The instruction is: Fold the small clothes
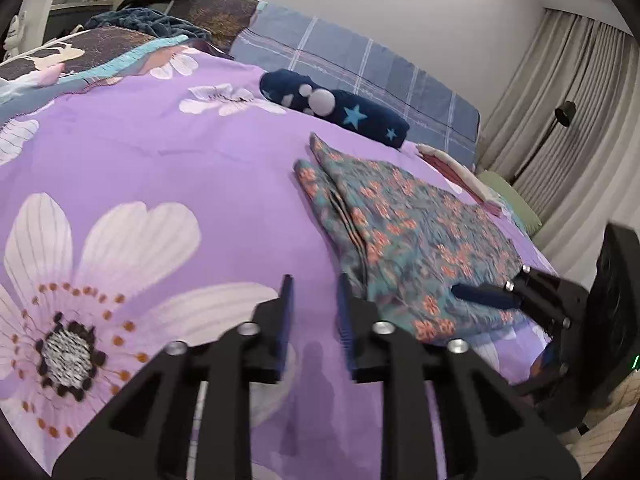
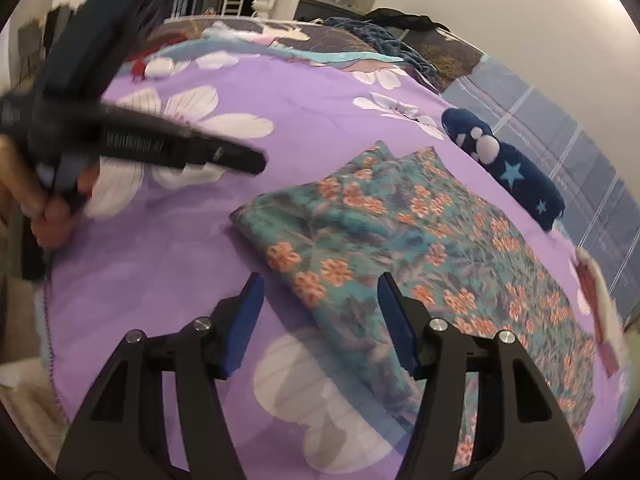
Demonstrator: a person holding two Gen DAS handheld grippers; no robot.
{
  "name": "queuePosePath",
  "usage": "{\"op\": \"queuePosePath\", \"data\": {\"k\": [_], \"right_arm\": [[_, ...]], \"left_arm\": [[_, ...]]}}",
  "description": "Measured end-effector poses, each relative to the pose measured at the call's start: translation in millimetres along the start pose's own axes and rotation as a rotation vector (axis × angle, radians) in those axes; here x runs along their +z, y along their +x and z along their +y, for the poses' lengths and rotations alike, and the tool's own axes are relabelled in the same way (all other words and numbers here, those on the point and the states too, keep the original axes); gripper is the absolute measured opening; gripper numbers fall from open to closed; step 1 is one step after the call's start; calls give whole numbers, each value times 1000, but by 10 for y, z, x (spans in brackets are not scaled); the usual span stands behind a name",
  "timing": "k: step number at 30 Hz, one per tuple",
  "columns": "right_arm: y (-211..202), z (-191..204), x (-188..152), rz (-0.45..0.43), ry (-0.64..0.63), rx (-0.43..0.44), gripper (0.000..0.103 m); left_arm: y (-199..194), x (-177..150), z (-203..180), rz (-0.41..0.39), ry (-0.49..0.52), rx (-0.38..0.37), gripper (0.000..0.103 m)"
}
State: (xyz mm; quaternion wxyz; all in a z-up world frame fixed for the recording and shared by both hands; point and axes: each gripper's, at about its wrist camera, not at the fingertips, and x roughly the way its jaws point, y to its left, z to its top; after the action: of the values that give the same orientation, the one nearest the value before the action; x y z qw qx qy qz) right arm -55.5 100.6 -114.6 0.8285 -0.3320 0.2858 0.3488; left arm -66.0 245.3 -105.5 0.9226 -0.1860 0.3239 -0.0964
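While both tongs hang over the purple bedspread [image 1: 160, 152], the floral garment [image 2: 400, 240] lies folded flat on the bed. Left tongs [image 1: 314, 312] are narrowly parted and empty beside the garment's edge. Right tongs [image 2: 320, 320] gape wide, empty, above its near corner. A navy starred cloth [image 2: 504, 168] lies beyond it.

Bed under purple flowered sheet [image 2: 312, 128]; at frame centre lay teal floral garment [image 2: 400, 240], upper right navy starred garment [image 2: 508, 172], far right pink-and-white cloth [image 2: 596, 300].
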Motion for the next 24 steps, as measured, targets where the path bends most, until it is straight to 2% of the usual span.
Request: {"op": "queuePosePath", "data": {"k": [4, 6, 7, 8, 9, 13, 16, 17, 19, 24], "right_arm": [[120, 194, 93, -18, -96, -61, 59], [184, 253, 158, -26, -122, -76, 53], [234, 283, 202, -21, -132, -70, 41], [276, 315, 231, -15, -140, -59, 16], [314, 355, 258, -5, -151, -61, 5], [210, 426, 279, -49, -164, -73, 4], [254, 402, 261, -26, -146, -44, 4], [268, 395, 256, -21, -142, -41, 4], [258, 408, 255, -26, -144, -46, 4], [259, 390, 238, -19, -114, -26, 4]], "left_arm": [[4, 88, 97, -3, -36, -7, 34], [10, 121, 141, -9, -52, -6, 34], [13, 133, 158, -11, -57, 0, 34], [17, 144, 185, -10, -65, 5, 34], [18, 151, 208, -10, -73, 5, 34], [24, 208, 269, -3, -84, -8, 35], [161, 350, 257, 33, -66, -57, 39], [260, 433, 226, 57, -53, -78, 41], [480, 578, 146, 115, -21, -160, 53], [1110, 809, -23, 253, -1, -227, 53]]}}
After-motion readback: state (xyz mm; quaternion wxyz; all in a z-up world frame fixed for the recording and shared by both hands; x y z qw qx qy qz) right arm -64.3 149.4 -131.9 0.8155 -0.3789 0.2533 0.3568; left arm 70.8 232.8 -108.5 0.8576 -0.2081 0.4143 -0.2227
